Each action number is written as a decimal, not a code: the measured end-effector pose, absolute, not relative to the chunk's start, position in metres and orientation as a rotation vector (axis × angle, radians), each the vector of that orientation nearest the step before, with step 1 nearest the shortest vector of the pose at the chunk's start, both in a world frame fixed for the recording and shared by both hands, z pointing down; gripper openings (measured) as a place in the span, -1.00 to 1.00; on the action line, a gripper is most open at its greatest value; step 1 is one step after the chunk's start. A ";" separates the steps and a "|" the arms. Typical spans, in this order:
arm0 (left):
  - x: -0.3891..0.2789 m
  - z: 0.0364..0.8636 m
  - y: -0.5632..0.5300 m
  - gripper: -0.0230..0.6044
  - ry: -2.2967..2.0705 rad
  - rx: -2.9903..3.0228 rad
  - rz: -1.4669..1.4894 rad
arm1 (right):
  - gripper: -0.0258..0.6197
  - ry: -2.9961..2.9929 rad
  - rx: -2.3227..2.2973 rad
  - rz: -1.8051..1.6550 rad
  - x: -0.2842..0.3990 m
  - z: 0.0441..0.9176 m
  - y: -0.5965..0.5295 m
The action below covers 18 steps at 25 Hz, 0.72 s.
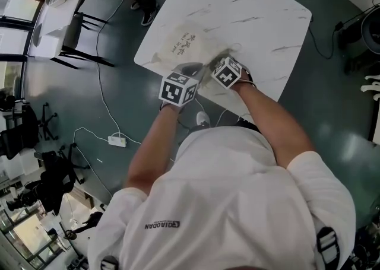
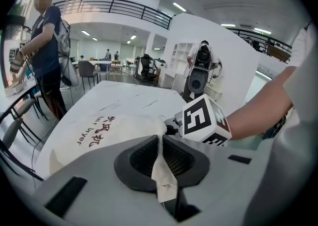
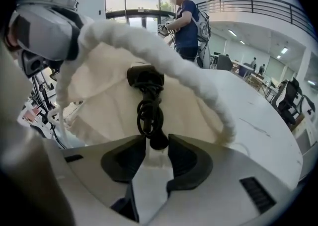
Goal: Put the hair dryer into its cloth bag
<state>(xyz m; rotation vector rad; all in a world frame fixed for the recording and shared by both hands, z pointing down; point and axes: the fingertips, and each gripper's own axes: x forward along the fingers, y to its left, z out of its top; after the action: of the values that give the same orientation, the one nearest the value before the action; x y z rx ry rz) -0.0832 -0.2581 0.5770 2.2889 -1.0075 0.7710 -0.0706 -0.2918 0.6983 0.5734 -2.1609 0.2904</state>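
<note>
A cream cloth bag (image 1: 178, 43) printed "hair dryer" lies near the front edge of the white marble table (image 1: 261, 13). My left gripper (image 2: 160, 143) is shut on a fold of the bag's rim (image 2: 161, 170); the printed side (image 2: 99, 128) spreads out beyond it. The right gripper view looks into the bag's open mouth (image 3: 99, 96), ringed by a thick white cord (image 3: 189, 76). The black hair dryer (image 3: 145, 78) lies inside with its coiled cable (image 3: 149, 113). My right gripper (image 3: 158, 143) is shut on the cable's black end. Both marker cubes (image 1: 178, 89) (image 1: 227, 72) sit side by side.
The table's front edge (image 1: 178, 85) runs just under the grippers. On the floor to the left lie a power strip (image 1: 117, 140) and its cable. Another table with chairs (image 1: 59, 25) stands at the far left. A person (image 2: 47, 46) stands beside that table.
</note>
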 end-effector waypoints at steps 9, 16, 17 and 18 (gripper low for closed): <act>-0.081 0.592 -0.256 -0.76 -0.983 2.279 0.796 | -0.37 -2.245 0.570 0.288 -0.054 0.672 -0.283; -0.068 0.637 -0.245 -0.75 -0.893 2.238 0.939 | -0.46 -2.317 0.769 0.490 0.015 0.633 -0.242; -0.067 0.647 -0.244 -0.75 -0.885 2.228 0.966 | -0.49 -2.326 0.816 0.520 0.024 0.626 -0.238; -0.067 0.657 -0.243 -0.75 -0.879 2.215 0.991 | -0.52 -2.335 0.861 0.547 0.032 0.619 -0.235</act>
<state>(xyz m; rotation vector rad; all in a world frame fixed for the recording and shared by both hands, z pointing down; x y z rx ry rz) -0.0669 -0.2425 0.6568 2.2154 -0.8792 0.9914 0.0315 -0.2345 0.6188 0.8614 -2.3346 0.5471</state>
